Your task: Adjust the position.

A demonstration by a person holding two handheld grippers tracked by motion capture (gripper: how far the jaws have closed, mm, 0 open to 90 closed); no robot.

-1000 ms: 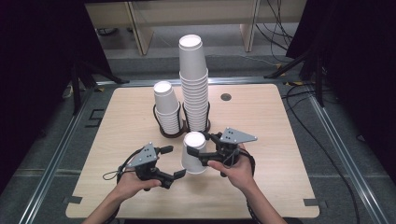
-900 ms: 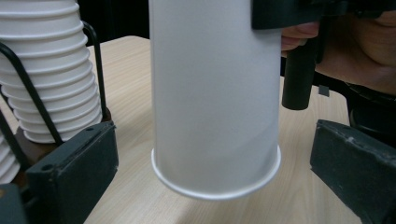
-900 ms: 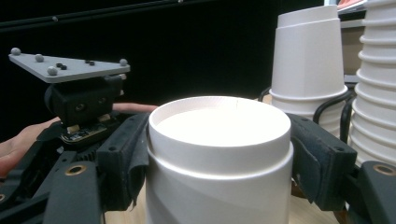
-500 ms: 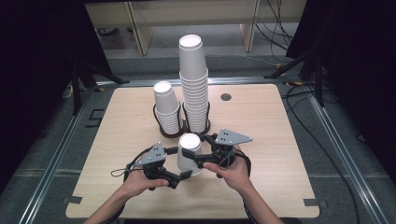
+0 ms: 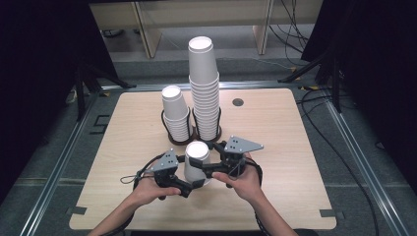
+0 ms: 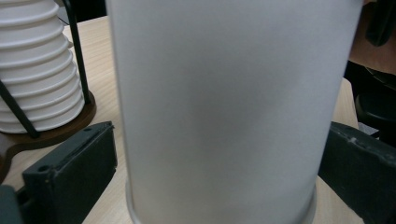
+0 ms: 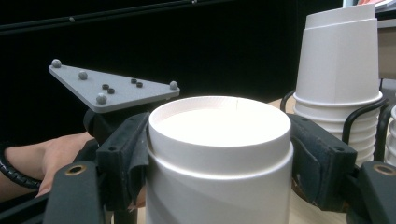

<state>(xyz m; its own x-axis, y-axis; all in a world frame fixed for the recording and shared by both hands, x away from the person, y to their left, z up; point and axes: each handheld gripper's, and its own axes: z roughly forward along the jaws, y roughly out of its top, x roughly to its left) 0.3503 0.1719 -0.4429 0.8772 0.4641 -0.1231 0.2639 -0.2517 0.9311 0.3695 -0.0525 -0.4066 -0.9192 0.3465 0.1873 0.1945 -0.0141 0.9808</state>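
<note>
- An upside-down white paper cup point(image 5: 197, 158) stands on the wooden counter point(image 5: 295, 147), near the front edge and about midway across it, between the two grippers.
- The left gripper point(image 5: 189, 186) comes at the cup from the person's left, low down near its rim. In the left gripper view its fingers point(image 6: 70, 172) sit on either side of the cup's lower wall; the left one lies just beside the wall and the right one seems to meet it, so I cannot tell whether they pinch it.
- The right gripper point(image 5: 206, 164) comes from the person's right and higher up. In the right gripper view its fingers point(image 7: 128, 158) press against both sides of the cup just under its upturned base, pinching it.
- The cup's wide rim rests on the counter in the left gripper view, and the cup stands upright.
- A hand point(image 5: 147, 189) holds the left gripper and another hand point(image 5: 243, 182) holds the right one, both coming in from the near edge.
- Behind the cup, near the middle of the counter, a dark wire holder point(image 5: 169, 137) carries two piles of upside-down cups: a short stack point(image 5: 176, 113) on the left and a tall stack point(image 5: 204, 88) on the right, side by side.
- The held cup stands just in front of the holder, apart from both stacks.
- A small dark round hole point(image 5: 238, 102) lies in the counter to the right of the tall stack.
</note>
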